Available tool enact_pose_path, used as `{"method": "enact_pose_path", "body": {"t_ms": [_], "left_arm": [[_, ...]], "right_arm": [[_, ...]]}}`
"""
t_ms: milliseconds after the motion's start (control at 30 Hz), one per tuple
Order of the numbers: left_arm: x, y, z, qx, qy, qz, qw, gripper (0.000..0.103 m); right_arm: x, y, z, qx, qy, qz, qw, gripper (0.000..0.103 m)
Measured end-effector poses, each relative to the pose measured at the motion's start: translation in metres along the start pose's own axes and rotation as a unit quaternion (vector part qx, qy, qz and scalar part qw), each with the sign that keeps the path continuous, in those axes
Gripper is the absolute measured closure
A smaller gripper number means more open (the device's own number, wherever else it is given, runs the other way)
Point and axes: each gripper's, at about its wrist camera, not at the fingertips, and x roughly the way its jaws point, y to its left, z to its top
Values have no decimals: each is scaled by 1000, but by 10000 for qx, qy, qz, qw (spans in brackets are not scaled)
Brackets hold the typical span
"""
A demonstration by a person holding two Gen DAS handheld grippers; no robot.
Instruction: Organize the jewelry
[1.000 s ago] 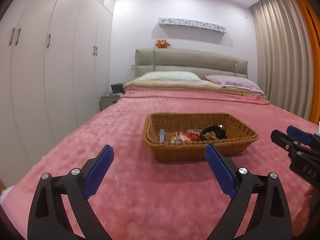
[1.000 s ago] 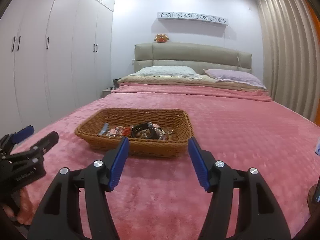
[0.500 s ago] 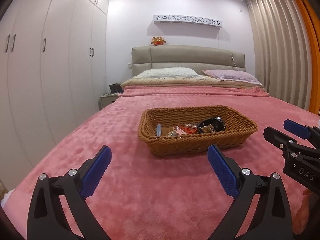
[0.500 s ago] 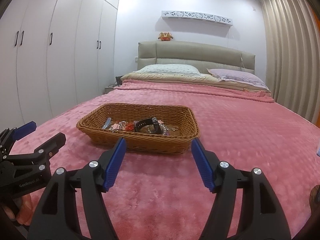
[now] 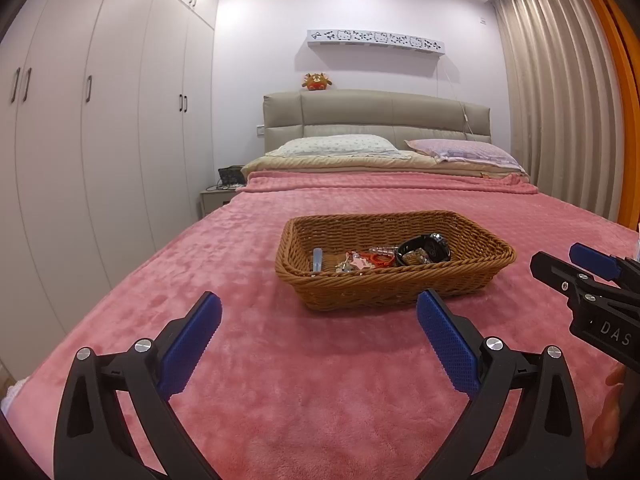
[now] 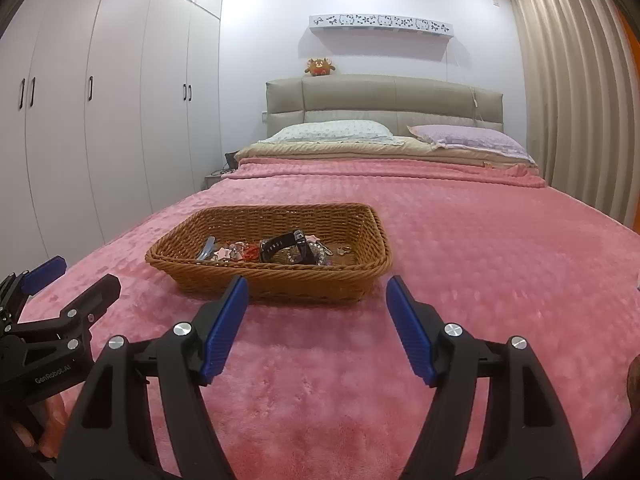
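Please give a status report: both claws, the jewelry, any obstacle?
Left claw open, empty. Right claw open, empty. Jewelry lies in wicker basket on pink blanket, untouched. Nothing between claws and basket.

The left gripper (image 5: 318, 326) is pointing forward from the bottom of its own view, with its two blue-padded fingers (image 5: 191, 343) standing wide apart and holding nothing. The right gripper (image 6: 316, 322) is doing the same in the lower part of its view, jaws spread and empty. Each one is also appearing in the other's frame: the right gripper (image 5: 576, 266) at the right edge, the left gripper (image 6: 68, 282) at the lower left. Both are sitting level, side by side, not touching.
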Motion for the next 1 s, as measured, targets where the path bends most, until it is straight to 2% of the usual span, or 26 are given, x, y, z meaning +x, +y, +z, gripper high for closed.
{"method": "enact_pose_path", "body": {"t_ms": [1000], "left_arm": [[0, -1, 0, 3, 7, -4, 10000, 8]], "right_arm": [[1, 2, 0, -32, 41, 51, 10000, 35]]}}
